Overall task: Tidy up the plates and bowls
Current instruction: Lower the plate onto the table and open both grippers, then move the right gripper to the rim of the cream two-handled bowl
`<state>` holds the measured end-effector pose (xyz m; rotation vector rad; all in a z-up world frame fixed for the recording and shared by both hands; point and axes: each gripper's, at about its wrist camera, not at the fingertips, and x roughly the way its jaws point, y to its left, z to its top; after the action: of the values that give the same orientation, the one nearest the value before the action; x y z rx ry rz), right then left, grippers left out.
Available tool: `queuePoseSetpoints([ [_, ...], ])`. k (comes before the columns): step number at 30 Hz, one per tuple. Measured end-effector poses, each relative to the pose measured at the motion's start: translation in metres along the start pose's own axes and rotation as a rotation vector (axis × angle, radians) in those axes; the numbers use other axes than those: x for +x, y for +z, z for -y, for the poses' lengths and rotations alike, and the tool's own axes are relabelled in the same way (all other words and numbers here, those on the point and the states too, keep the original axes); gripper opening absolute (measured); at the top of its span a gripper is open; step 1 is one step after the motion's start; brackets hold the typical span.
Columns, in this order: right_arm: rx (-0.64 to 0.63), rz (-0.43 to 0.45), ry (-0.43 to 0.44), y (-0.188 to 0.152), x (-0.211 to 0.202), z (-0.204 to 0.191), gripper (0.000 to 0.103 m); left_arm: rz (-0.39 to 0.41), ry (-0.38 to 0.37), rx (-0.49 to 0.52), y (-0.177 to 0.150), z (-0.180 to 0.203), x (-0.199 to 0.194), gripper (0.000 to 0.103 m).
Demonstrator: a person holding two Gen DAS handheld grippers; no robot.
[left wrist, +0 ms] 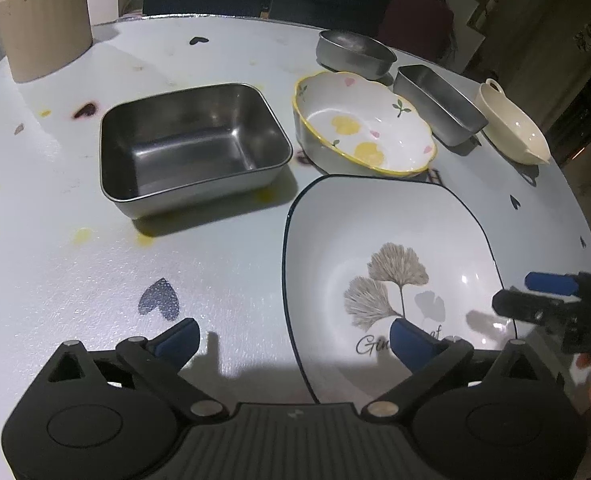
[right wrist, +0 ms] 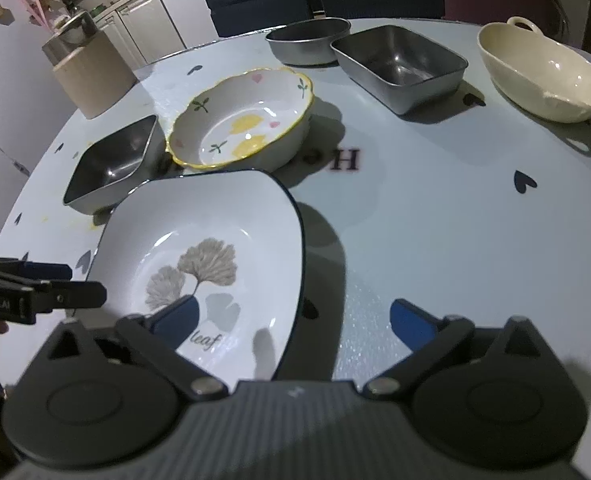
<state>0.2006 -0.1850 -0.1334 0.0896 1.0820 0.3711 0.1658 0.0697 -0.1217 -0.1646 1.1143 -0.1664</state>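
Straddling the ginkgo plate (left wrist: 395, 248) on the table (left wrist: 95, 272), near edge: my left gripper (left wrist: 293, 340) and right gripper (right wrist: 293, 324) both spread wide, holding nothing. Glazed ceramic, likely heavy, slick, chippable; I'd pinch opposite rims.

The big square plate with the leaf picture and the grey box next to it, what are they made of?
The leaf plate looks like glazed ceramic: glossy white with bright glints, a dark painted rim and a printed leaf. The grey box looks like stainless steel: a dull brushed silver that mirrors light on its inner walls.
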Motion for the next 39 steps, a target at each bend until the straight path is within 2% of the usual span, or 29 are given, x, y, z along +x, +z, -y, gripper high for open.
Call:
queuePoseSetpoints([
  [11, -0.004, 0.050, 0.006, -0.007, -0.022, 0.006, 0.103, 0.077, 0.009, 0.018, -0.001, 0.011, -0.027, 0.102],
  [21, 0.029, 0.145, 0.005, -0.002, -0.054, 0.017, 0.103, 0.172, -0.035, 0.063, 0.021, 0.054, -0.043, 0.102],
  [31, 0.217, 0.313, -0.074, 0.011, -0.091, 0.066, 0.103, 0.225, -0.100, 0.114, 0.048, 0.106, -0.034, 0.103],
  [39, 0.425, 0.424, -0.086, 0.025, -0.103, 0.112, 0.103, 0.260, -0.130, 0.085, 0.066, 0.130, -0.021, 0.103],
])
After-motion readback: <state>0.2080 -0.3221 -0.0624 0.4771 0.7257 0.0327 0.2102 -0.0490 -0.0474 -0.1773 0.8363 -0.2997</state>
